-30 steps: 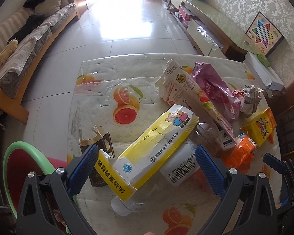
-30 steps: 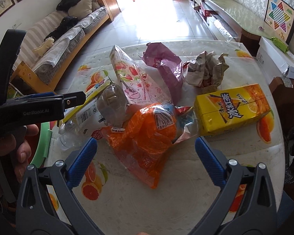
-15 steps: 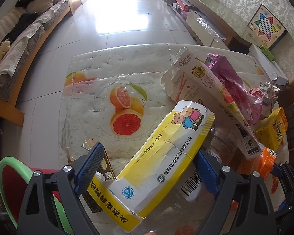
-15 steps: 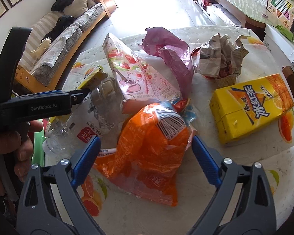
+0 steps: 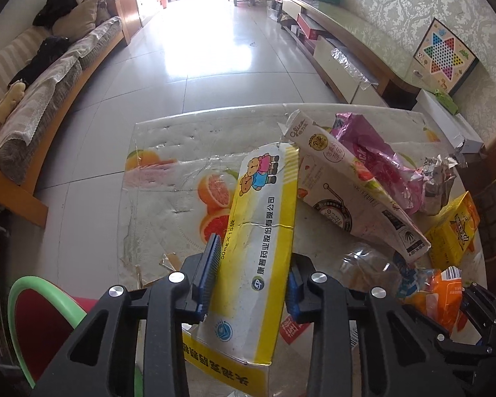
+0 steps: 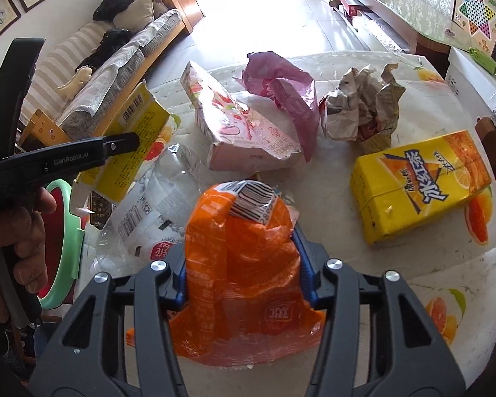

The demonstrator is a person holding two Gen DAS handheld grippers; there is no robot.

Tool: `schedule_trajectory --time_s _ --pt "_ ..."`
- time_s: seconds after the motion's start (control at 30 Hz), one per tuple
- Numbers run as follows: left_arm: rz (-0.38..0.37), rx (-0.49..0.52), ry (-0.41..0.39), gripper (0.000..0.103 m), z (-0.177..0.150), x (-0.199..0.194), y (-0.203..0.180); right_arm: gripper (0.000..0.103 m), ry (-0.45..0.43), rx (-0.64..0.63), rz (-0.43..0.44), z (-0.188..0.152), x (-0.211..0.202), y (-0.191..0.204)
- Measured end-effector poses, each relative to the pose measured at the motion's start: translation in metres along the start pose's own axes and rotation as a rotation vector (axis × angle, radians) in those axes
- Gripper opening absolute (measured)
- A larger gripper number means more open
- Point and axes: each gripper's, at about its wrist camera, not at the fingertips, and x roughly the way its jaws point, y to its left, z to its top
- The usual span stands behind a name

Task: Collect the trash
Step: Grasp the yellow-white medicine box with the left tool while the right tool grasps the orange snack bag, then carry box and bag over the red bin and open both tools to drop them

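So the left gripper (image 5: 251,274) is clamped on the yellow medicine box (image 5: 264,231), lifted at the near-left part of the table (image 5: 155,198), and the right gripper (image 6: 243,264) is squeezing the orange snack bag (image 6: 241,264) at the table's near edge. Behind that bag sit the crushed clear bottle (image 6: 155,205), pink carton (image 6: 241,129), purple wrapper (image 6: 281,89), crumpled paper (image 6: 360,109) and yellow tea carton (image 6: 420,185). A green-rimmed red bin (image 6: 58,244) is just off the table's left side.

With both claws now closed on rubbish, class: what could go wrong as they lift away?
1. The left claw grips the long yellow medicine box near one end; it may swing and tip out.
2. The right claw pinches a soft orange wrapper; it might slip free.
3. The clear plastic bottle touches both items and could roll off the table.
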Motion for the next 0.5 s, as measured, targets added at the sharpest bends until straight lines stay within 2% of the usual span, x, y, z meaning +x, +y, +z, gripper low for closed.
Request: schedule_trajectory --time_s 0.27,0.5 --pt "-0.056 -0.054 -0.099 0.032 0.005 -0.052 0.004 0.049 -0.062 -0.007 -0.005 -0.004 -0.04 -0.001" --pt "-0.08 -0.066 -0.152 0.032 -0.012 -0.099 0.0 0.049 -0.112 -0.031 -0.017 -0.007 -0.079 0.008"
